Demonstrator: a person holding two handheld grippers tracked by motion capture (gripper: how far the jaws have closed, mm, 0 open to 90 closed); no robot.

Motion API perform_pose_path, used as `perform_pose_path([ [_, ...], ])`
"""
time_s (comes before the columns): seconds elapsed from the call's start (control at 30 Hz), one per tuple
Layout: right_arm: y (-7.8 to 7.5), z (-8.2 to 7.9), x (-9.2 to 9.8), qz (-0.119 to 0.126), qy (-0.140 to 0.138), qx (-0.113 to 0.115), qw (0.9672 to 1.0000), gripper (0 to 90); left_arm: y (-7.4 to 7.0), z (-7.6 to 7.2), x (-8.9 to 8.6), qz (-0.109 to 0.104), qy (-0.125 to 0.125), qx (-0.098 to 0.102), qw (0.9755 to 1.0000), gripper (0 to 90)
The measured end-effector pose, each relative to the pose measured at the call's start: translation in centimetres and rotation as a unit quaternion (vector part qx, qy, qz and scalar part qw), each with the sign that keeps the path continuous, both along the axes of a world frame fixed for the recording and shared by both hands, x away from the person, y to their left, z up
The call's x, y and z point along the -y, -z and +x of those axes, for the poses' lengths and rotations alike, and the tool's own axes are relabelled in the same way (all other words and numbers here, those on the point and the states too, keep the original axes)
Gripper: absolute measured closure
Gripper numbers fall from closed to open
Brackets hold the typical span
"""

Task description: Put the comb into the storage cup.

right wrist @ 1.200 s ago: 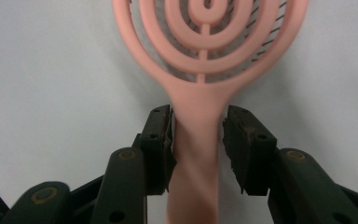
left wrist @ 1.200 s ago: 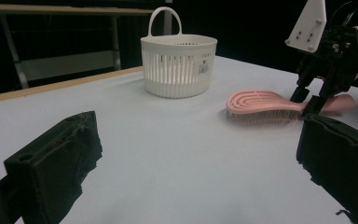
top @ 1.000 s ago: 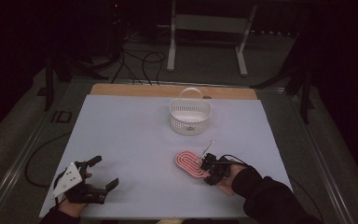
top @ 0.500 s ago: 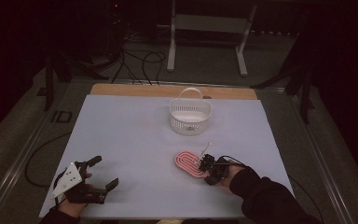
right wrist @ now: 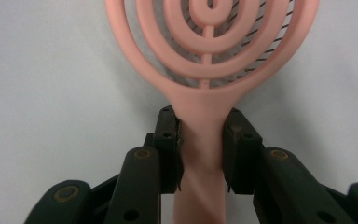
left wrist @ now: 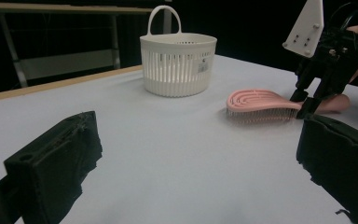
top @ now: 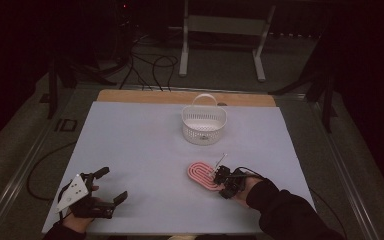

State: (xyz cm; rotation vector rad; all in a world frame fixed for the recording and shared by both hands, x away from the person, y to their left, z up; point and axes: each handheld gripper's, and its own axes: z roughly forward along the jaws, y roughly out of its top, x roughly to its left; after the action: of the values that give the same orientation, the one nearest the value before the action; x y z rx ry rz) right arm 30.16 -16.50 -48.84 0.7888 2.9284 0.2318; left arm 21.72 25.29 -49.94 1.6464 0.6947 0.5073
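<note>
Right fingers (right wrist: 200,154) closed on brush (right wrist: 205,70) handle (pinched between).

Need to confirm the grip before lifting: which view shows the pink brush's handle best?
The right gripper view: the handle sits squeezed between both pads. The left gripper view shows the brush side-on, its handle partly hidden; the high view shows it small.

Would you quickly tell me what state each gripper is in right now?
Left gripper: open, holding nothing, jaws wide over the table.
Right gripper: jaws have just been closing; shut on the pink hairbrush at its handle.
</note>
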Motion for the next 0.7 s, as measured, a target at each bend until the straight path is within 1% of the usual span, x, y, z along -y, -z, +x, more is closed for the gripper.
perform_pose_path([
  [0.07,0.0,-0.1,0.0,0.005,0.010,-0.003,0.9999,70.4,0.0,0.0,0.0,-0.001,0.000,0.000,1.0000,0.0],
  [0.1,0.0,-0.1,0.2,0.011,0.002,-0.002,0.9999,70.5,0.0,0.0,0.0,0.000,0.000,0.000,1.0000,0.0],
  [0.2,0.0,-0.1,0.4,0.019,-0.001,0.003,0.9998,70.5,0.0,0.0,0.0,-0.001,0.000,-0.001,1.0000,0.0],
  [0.23,0.0,-0.2,0.4,0.019,0.003,0.004,0.9998,70.5,0.0,0.0,0.0,-0.001,0.000,-0.001,1.0000,0.0],
  [0.33,0.0,-0.1,0.7,0.032,0.008,0.006,0.9995,70.6,0.0,0.0,0.0,-0.001,0.000,-0.001,1.0000,0.0],
  [0.37,-0.1,-0.1,0.8,0.032,0.000,0.008,0.9994,70.6,0.0,0.1,0.0,-0.001,0.000,-0.001,1.0000,0.0],
  [0.4,-0.2,-0.2,0.7,0.038,0.010,0.011,0.9992,70.7,0.1,0.1,0.0,-0.001,0.000,-0.001,1.0000,0.0],
  [0.43,-0.3,-0.2,0.8,0.043,0.014,0.013,0.9989,70.7,0.1,0.1,0.0,-0.001,0.000,-0.001,1.0000,0.0],
  [0.47,-0.4,-0.1,0.9,0.046,0.009,0.017,0.9987,70.7,0.1,0.1,0.0,-0.001,0.000,-0.002,1.0000,0.0],
  [0.5,-0.6,-0.1,0.9,0.048,0.011,0.021,0.9986,70.7,0.1,0.1,0.0,0.000,0.000,-0.002,1.0000,0.0],
  [0.53,-1.0,-0.1,1.0,0.056,0.020,0.025,0.9979,70.7,0.1,0.1,0.0,-0.001,0.000,-0.002,1.0000,0.0],
  [0.6,-1.2,0.0,1.1,0.059,0.018,0.025,0.9978,70.7,0.1,0.1,0.0,-0.001,-0.001,-0.001,1.0000,0.0],
  [0.67,-1.5,0.0,1.2,0.071,0.019,0.025,0.9970,70.7,0.1,0.1,0.0,-0.002,-0.001,-0.002,1.0000,0.0],
  [0.7,-1.6,0.0,1.2,0.075,0.015,0.026,0.9967,70.7,0.1,0.1,0.0,-0.001,-0.001,-0.002,1.0000,0.0],
])
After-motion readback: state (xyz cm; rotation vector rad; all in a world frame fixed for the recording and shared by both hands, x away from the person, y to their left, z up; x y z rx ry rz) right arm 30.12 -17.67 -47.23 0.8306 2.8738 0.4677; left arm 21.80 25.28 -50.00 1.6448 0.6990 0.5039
